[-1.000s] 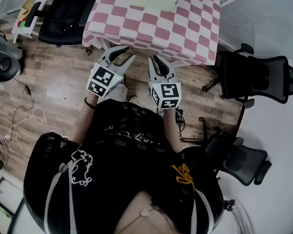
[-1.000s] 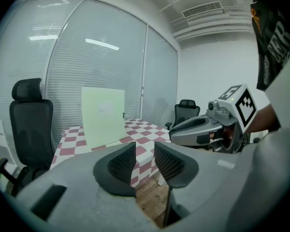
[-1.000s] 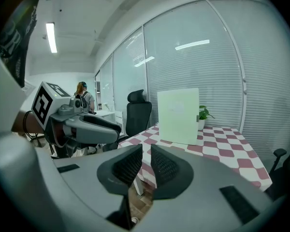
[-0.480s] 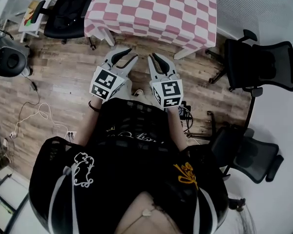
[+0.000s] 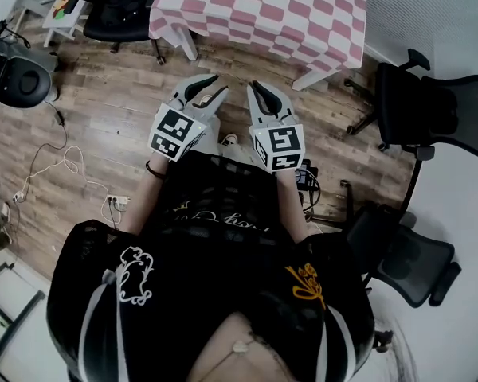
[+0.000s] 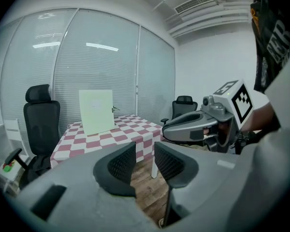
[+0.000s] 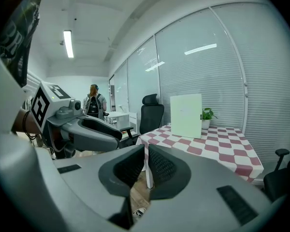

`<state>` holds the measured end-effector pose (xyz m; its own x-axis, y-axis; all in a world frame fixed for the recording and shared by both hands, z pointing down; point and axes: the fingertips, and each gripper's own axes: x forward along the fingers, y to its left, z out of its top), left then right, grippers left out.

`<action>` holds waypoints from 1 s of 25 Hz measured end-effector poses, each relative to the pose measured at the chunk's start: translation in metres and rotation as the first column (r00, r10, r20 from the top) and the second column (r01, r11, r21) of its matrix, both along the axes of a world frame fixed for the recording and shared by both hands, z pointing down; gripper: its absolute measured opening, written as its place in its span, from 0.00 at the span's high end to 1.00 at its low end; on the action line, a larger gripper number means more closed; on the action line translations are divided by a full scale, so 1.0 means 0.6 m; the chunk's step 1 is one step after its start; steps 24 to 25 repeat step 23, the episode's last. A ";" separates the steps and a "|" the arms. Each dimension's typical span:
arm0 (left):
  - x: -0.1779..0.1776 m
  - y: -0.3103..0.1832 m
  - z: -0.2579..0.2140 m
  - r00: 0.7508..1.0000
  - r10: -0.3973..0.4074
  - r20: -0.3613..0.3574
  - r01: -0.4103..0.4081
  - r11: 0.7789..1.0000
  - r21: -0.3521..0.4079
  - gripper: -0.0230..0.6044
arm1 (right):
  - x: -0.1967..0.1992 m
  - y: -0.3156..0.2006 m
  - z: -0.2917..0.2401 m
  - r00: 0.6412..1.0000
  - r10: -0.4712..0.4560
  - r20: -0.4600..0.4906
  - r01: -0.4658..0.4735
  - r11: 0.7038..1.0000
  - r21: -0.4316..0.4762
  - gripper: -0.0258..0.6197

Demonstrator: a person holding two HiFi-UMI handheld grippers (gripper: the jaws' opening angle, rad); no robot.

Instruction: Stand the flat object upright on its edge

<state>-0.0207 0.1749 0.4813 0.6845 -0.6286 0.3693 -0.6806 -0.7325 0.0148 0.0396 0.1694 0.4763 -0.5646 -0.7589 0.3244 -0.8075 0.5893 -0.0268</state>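
Head view: person in a black shirt [image 5: 215, 237] holds both grippers out in front, side by side, over the wood floor [image 5: 103, 134], well short of the table [image 5: 263, 14].

Left gripper [image 5: 215, 86]: jaws a little apart, narrow gap, nothing between the pads. In its own view only floor and a table leg show through the gap. Empty.

Right gripper [image 5: 257, 86]: jaws closed, tips practically touching, nothing caught between them. Right gripper view shows just a thin slit with floor behind. Empty.

White cable [image 5: 56, 165] loops on the floor at the left.

Table has a pink-and-white checked cloth and stands beyond both grippers. The board [image 6: 95, 111], flat and pale green, stands upright on the tabletop, neither gripper touching it. In the right gripper view it stands at the far side of the table, with a small potted plant [image 7: 208, 114] just behind it.

Black office chairs: one [image 5: 119, 6] at the table's left end, one [image 5: 430, 110] right of the table, one [image 5: 398, 253] nearer on the right.

Farthest back: glass wall with blinds [image 6: 96, 57]; a person [image 7: 93, 105] stands well off down the room.
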 end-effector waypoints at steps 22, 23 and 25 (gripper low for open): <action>0.032 0.025 0.001 1.000 0.003 0.021 -0.003 1.000 0.009 0.76 | 0.013 0.020 0.002 0.999 -0.039 -0.006 0.039 0.999 0.012 0.91; 0.036 0.024 0.000 1.000 0.005 0.022 -0.005 1.000 0.010 0.76 | 0.016 0.018 0.001 0.999 -0.040 -0.007 0.040 0.999 0.014 0.91; 0.036 0.024 0.000 1.000 0.005 0.022 -0.005 1.000 0.010 0.76 | 0.016 0.018 0.001 0.999 -0.040 -0.007 0.040 0.999 0.014 0.91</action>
